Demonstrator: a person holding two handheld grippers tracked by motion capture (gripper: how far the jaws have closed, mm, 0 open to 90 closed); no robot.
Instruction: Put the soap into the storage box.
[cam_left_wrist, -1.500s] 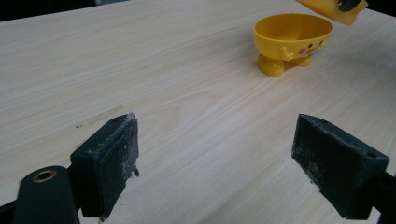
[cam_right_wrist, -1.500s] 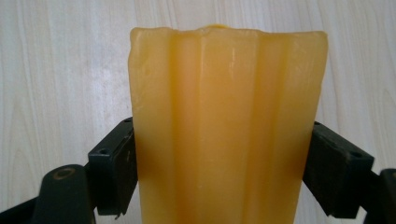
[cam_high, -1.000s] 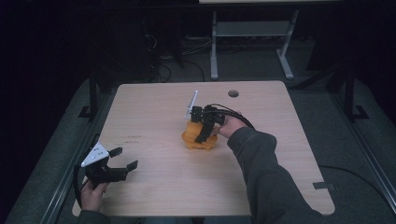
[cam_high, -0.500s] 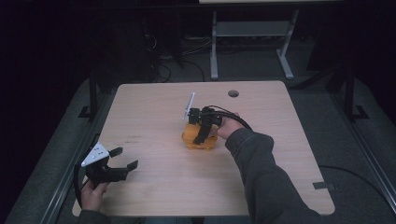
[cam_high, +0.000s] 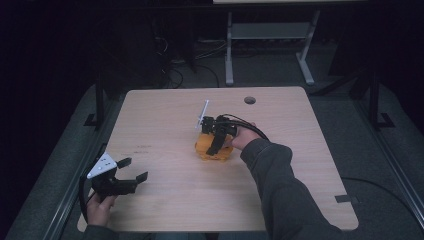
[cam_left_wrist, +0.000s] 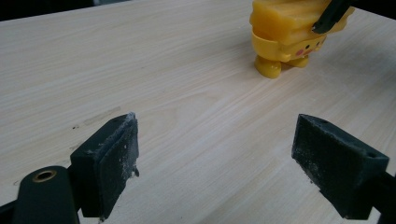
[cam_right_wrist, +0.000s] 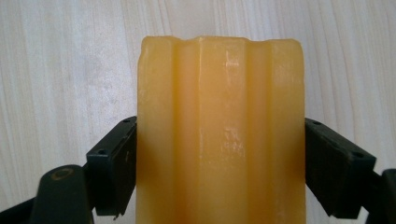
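Note:
A yellow toy figure (cam_high: 206, 151) stands near the middle of the wooden table (cam_high: 165, 110). My right gripper (cam_high: 216, 141) comes down on it from above, with its jaws pressed against the toy's two sides. In the right gripper view the ribbed yellow toy (cam_right_wrist: 219, 116) sits squeezed inside the right gripper (cam_right_wrist: 224, 172). My left gripper (cam_high: 134, 169) is held open near the table's front left corner, holding nothing. From the left gripper (cam_left_wrist: 224, 158), the toy (cam_left_wrist: 285, 37) shows far ahead on its small feet, with pink cheek marks.
A round cable hole (cam_high: 249, 100) lies in the tabletop behind the toy. A metal stand (cam_high: 265, 32) rises beyond the table's far edge on the dark floor. Bare wood stretches between the two grippers.
The right gripper and its hand have shifted slightly left over the toy. The left gripper has stayed put and open.

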